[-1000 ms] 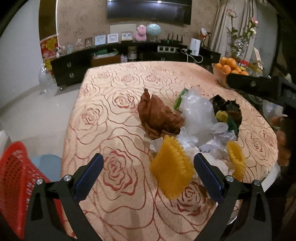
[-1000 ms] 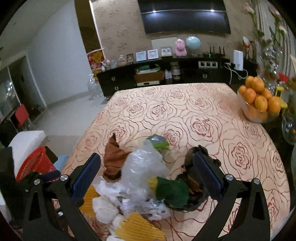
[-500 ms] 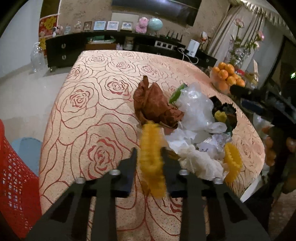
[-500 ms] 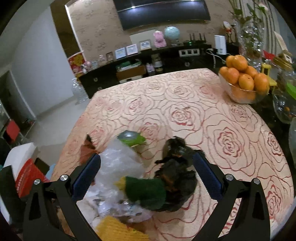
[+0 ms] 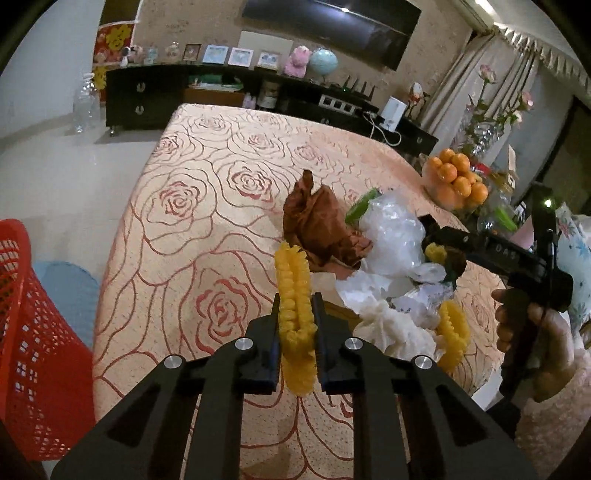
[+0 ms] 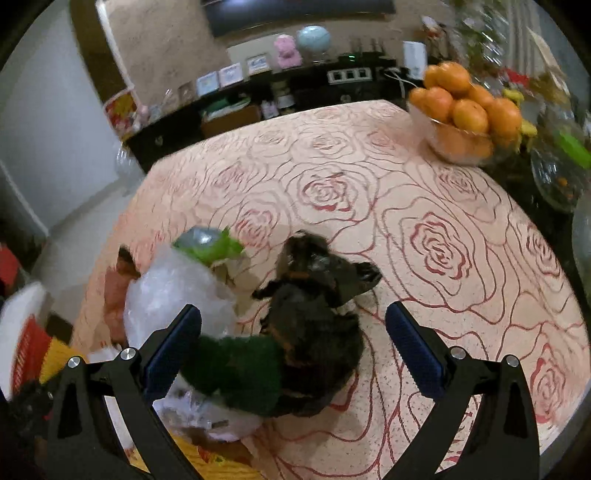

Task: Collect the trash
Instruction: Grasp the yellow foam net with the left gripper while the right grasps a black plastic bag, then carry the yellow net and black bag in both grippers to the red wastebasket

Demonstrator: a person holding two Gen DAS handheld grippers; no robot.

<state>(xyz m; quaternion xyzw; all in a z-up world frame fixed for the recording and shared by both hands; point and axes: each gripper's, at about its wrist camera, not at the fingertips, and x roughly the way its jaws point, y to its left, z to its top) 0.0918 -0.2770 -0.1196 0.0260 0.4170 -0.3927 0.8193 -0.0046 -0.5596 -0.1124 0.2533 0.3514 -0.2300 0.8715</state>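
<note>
My left claw (image 5: 297, 332) pinches 1 yellow corrugated wrapper (image 5: 295, 314) just above the rose-patterned tablecloth (image 5: 207, 229). My right claw (image 6: 293, 345) hangs spread around the dark crumpled wrapper (image 6: 314, 310), not yet gripping. I judge the job barely begun: the heap lies uncollected, and the red basket (image 5: 33, 332) looks empty where I can see.

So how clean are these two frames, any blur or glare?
Left wrist view: sharp, with glare only on the wall screen and strong fisheye bending of the table. Right wrist view: motion-smeared at the edges, the orange bowl is soft, the dark crumpled bag murky.
</note>
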